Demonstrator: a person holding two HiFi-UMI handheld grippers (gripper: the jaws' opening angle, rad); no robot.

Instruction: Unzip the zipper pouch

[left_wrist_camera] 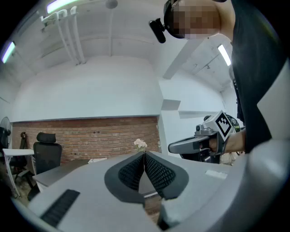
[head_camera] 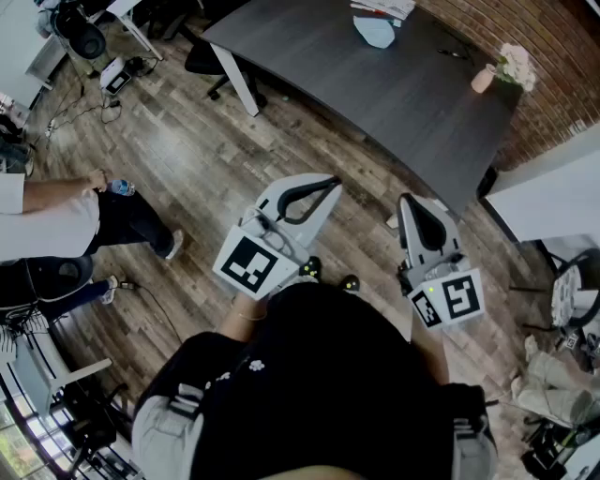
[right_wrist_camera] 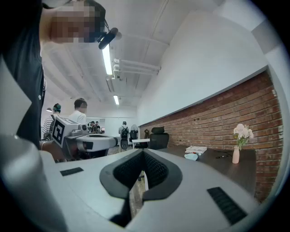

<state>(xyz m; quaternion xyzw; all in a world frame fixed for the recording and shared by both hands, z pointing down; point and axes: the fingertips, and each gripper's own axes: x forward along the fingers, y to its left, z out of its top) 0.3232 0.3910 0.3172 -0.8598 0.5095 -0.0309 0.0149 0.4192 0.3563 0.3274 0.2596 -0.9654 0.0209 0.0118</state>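
While the person stands on the wood floor [head_camera: 187,159] short of the dark table [head_camera: 375,94], left gripper [head_camera: 328,184] with jaws pressed together on nothing, right gripper [head_camera: 409,202] just beside it, likewise closed and empty, pale blue pouch [head_camera: 375,30] lying on the table's far part, next to a stack of papers [head_camera: 384,7], well apart from both grippers.

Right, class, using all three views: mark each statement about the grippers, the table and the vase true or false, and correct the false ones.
1. The left gripper and the right gripper are both shut, with nothing between the jaws. True.
2. The vase of flowers stands on the floor. False: it stands on the dark table, near the brick wall.
3. The right gripper holds the pale blue item. False: that item lies on the table, apart from both grippers.
4. The floor is made of wood planks. True.
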